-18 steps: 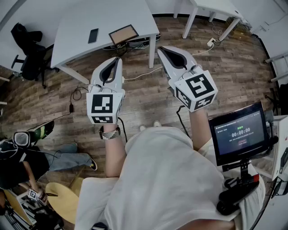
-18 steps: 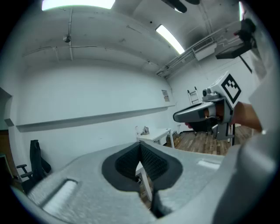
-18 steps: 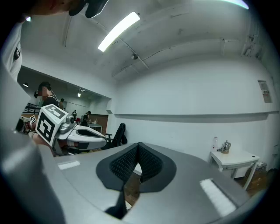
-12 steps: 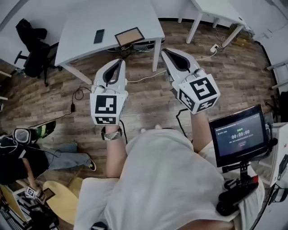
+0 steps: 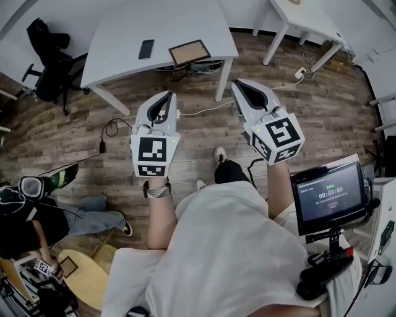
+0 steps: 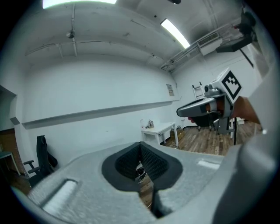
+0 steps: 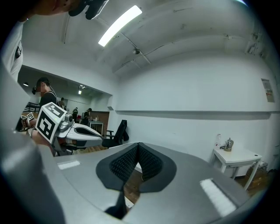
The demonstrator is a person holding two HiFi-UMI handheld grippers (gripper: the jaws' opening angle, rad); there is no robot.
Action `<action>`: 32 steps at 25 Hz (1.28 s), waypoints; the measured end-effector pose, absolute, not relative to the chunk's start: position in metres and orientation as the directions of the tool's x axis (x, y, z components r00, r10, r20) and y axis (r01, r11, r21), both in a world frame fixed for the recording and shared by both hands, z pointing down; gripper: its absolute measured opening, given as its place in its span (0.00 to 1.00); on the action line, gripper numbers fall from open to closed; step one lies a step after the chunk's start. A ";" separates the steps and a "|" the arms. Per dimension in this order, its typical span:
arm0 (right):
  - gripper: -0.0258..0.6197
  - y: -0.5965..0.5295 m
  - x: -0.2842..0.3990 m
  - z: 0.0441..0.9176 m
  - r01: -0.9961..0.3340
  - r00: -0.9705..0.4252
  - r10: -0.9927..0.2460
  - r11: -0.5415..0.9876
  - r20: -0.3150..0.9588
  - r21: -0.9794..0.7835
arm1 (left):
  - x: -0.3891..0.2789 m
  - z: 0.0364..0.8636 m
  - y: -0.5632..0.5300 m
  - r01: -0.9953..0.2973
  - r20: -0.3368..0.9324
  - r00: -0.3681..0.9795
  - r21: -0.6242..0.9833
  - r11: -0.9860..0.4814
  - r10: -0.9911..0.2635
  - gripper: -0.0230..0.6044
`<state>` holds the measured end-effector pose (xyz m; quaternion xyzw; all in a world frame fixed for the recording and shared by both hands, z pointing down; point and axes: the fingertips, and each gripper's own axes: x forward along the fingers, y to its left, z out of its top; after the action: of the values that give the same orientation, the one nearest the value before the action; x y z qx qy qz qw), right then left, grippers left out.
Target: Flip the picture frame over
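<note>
The picture frame (image 5: 189, 53) lies flat on the white table (image 5: 117, 43), near its front edge, showing a brown face inside a dark border. Both grippers hang in the air over the wooden floor, well short of the table. My left gripper (image 5: 168, 94) is shut, its pads meeting at the tip (image 6: 140, 144) with nothing between them. The right gripper (image 5: 238, 82) is also shut and empty (image 7: 138, 144). Each gripper view shows the other gripper off to its side, and neither shows the frame.
A black phone (image 5: 146, 49) lies on the table left of the frame. A black office chair (image 5: 46, 52) stands at the table's left end. A second white table (image 5: 306, 18) is at the back right, cables and a power strip (image 5: 301, 71) below it. A screen (image 5: 328, 193) stands at the right.
The table and frame have come lower and nearer in the head view as the person steps forward; a foot now shows below the grippers. Both grippers stay shut and empty.
</note>
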<state>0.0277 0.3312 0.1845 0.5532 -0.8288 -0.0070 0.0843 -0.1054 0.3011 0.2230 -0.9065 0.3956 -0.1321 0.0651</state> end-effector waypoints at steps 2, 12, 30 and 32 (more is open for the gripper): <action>0.04 0.321 0.025 0.188 -0.916 -0.373 -0.918 0.387 0.135 0.105 | -0.107 0.227 0.291 -0.698 0.192 0.653 -0.224 -0.680 -0.733 0.04; 0.04 0.239 0.041 0.205 -0.907 -0.395 -0.907 0.410 0.150 0.094 | -0.085 0.242 0.211 -0.688 0.216 0.656 -0.223 -0.691 -0.723 0.04; 0.13 0.034 0.126 0.258 -0.801 -0.523 -0.780 0.588 0.343 0.116 | -0.002 0.262 0.025 -0.791 0.287 0.524 -0.185 -0.583 -0.802 0.04; 0.14 0.040 0.114 0.261 -0.774 -0.553 -0.753 0.623 0.357 0.117 | -0.012 0.265 0.033 -0.807 0.290 0.502 -0.180 -0.562 -0.815 0.04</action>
<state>0.1138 0.0399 0.2613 0.4334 -0.8807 0.0268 0.1892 -0.0117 0.0329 0.2655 -0.8666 0.4679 -0.1728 0.0105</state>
